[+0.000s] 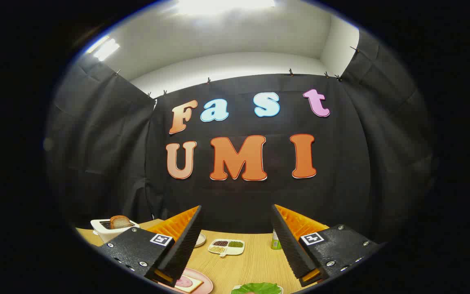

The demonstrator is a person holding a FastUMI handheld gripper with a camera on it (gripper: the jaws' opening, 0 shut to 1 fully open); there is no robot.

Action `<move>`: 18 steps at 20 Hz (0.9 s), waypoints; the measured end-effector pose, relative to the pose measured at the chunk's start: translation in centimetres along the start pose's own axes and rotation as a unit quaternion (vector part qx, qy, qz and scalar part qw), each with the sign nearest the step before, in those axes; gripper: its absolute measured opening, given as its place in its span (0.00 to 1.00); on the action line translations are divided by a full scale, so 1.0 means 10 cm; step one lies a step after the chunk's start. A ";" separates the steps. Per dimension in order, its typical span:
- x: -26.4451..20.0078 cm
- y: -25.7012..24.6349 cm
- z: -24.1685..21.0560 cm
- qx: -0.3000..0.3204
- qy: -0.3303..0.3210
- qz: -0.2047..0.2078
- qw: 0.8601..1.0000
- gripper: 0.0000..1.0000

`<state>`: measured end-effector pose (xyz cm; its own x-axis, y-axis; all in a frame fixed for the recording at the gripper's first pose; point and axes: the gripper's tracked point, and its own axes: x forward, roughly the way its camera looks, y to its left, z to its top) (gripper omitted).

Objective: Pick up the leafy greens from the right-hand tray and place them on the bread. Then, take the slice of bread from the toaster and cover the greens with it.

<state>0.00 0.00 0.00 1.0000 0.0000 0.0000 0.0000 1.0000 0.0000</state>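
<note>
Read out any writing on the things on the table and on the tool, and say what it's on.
No words can be read.
On the open tool, holding nothing: two square markers, black-and-white patterns, no letters.
On the green bottle: label too small to read.
On the toaster: no writing visible.

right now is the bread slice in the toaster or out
In: the bread slice stands upright in the white toaster, its top poking out. The gripper is open.
</note>
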 end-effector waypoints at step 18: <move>0.00 0.04 -0.09 -0.001 0.008 0.012 1.000 0.98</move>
<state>-0.01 0.40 -0.88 0.9996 0.0237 -0.0154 -0.0237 0.9997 -0.0015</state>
